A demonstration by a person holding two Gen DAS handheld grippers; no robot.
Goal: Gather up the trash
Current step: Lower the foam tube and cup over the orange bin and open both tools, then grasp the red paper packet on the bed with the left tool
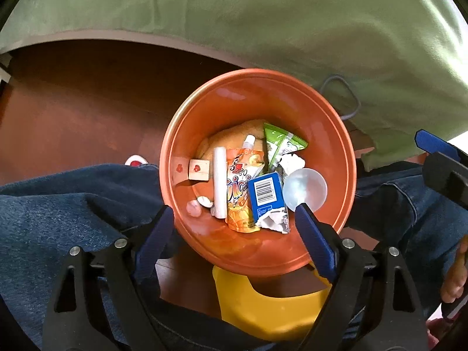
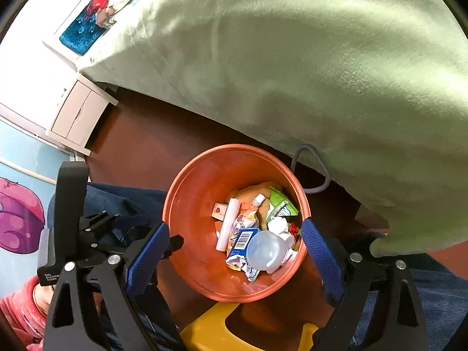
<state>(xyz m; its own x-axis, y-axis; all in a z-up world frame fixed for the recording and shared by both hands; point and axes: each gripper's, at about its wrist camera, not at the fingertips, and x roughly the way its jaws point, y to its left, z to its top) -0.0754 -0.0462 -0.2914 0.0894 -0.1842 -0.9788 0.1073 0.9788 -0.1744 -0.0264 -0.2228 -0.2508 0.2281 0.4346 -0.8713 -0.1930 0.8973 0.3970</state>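
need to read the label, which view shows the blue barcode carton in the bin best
The left wrist view: the blue carton is larger, its barcode fully exposed. In the right wrist view it is smaller and partly covered by the clear plastic cup.

A green blanket (image 2: pixel 307 67) drapes over a bed above the dark brown wooden floor (image 1: pixel 73 111). A white bedside cabinet (image 2: pixel 77 117) stands near a brightly lit pale blue wall (image 2: pixel 20 152).

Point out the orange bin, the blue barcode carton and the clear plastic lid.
orange bin (image 1: pixel 336 134): left wrist view, inner wall at right.
blue barcode carton (image 1: pixel 264 194): left wrist view, barcode face.
clear plastic lid (image 2: pixel 264 250): right wrist view, centre of dome.
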